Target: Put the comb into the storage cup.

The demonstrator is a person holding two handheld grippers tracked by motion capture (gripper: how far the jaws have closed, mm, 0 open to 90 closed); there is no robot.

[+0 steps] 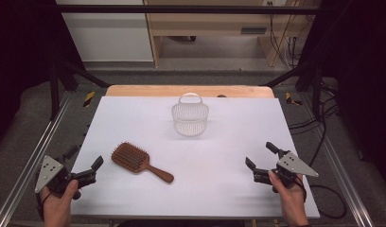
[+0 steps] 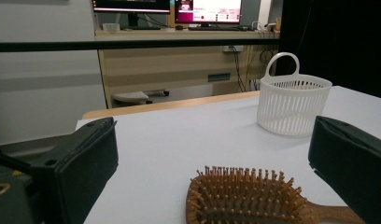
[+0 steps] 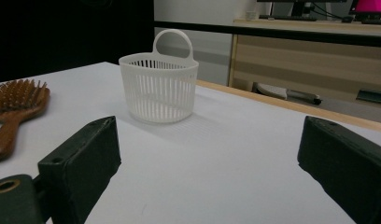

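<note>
A wooden paddle hairbrush point(image 1: 140, 161) lies bristles up on the white table point(image 1: 134, 118), its handle pointing to the front right. A white slotted plastic basket point(image 1: 190, 116) with a loop handle stands upright farther back near the middle. My left gripper point(image 1: 84, 157) rests at the table's front left edge, open and empty, just left of the brush. In the left gripper view the hairbrush point(image 2: 247, 198) lies between and beyond the wide jaws, the basket point(image 2: 292, 98) behind it. My right gripper point(image 1: 261, 154) sits open and empty at the front right; its view shows the basket point(image 3: 158, 86) and hairbrush point(image 3: 13, 109).
A wooden strip point(image 1: 191, 90) borders the table's far edge. Metal rails point(image 1: 35, 151) run along both sides of the table, and cables point(image 1: 323, 137) trail on the floor at the right. A desk with monitors point(image 2: 179, 11) stands beyond the table.
</note>
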